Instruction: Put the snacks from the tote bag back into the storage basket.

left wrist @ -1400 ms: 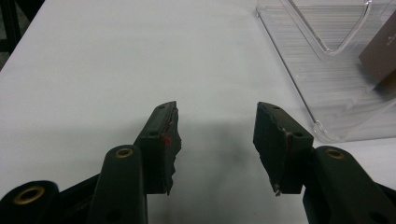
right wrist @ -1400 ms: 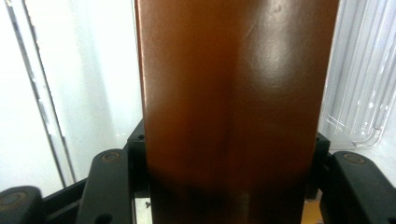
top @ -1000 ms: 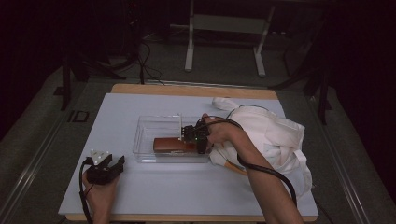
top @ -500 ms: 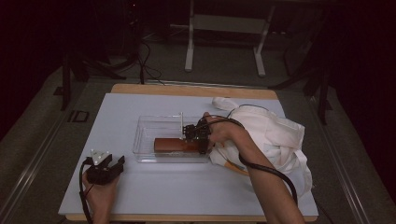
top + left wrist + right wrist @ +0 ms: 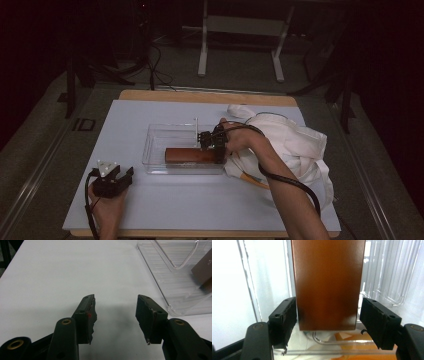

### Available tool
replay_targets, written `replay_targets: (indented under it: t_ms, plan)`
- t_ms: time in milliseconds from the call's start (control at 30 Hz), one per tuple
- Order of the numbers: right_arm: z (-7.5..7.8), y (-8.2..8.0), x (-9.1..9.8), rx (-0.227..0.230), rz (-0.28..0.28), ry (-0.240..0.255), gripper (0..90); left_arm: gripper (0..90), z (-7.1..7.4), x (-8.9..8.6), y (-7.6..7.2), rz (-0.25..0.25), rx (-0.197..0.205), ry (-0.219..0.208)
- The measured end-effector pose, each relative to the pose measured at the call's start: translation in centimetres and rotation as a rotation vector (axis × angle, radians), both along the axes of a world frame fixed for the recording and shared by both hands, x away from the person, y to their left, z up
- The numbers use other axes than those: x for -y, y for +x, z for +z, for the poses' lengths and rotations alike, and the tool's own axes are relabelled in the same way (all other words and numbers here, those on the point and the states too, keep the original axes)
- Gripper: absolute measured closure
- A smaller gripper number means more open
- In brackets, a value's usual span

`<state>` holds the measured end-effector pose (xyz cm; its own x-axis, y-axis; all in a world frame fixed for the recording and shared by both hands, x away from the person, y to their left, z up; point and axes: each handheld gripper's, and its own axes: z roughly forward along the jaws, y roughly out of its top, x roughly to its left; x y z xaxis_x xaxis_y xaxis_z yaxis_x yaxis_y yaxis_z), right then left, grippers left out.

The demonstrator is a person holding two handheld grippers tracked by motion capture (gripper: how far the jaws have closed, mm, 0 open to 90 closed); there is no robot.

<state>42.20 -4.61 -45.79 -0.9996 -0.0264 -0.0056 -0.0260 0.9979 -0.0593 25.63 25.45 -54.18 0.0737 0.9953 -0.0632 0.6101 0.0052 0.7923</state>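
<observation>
White sheeting covers the surface (image 5: 150, 210), where a clear plastic bin (image 5: 155, 150) holds a brown box (image 5: 189, 155) lying flat along its near wall, beside a heap of white cloth (image 5: 300, 145). The right gripper (image 5: 212, 145) stands at the box's right end, its jaws having just been opening and now spread to either side of the box (image 5: 327, 282), one pad close against it and the other apart, which suggests a release after placement. The left gripper (image 5: 115, 315) rests spread and empty near the bin (image 5: 175, 285); the next move likely calls for drawing the right gripper straight back without nudging the box.
</observation>
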Motion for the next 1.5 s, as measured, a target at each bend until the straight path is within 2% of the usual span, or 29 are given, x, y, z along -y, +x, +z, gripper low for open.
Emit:
replay_targets:
  t_ms: [533, 933, 1067, 1233, 1433, 1500]
  plan:
    - [1.7, -0.1, 0.7, 0.011, 0.005, 0.020, 29.8, 50.8, 0.0, 0.0, 0.0, 0.001, 0.001, -0.001]
    - [3.2, -0.4, 1.2, 0.026, 0.002, 0.079, 29.8, 50.8, 0.0, 0.0, 0.0, 0.003, 0.001, -0.002]
    - [3.8, -0.5, 1.7, 0.033, -0.001, 0.139, 30.0, 50.8, 0.0, 0.0, 0.0, 0.001, 0.000, -0.002]
    - [4.6, -0.6, 2.5, 0.053, -0.027, 0.182, 32.3, 50.8, 0.0, 0.0, 0.0, 0.003, 0.001, -0.001]
    - [5.7, -0.9, 3.5, 0.056, -0.055, 0.290, 33.3, 50.7, 0.0, 0.0, 0.0, 0.002, 0.001, 0.001]
    - [6.0, -1.1, 3.8, 0.080, -0.068, 0.313, 33.2, 50.7, 0.0, 0.0, 0.0, 0.002, -0.001, 0.002]
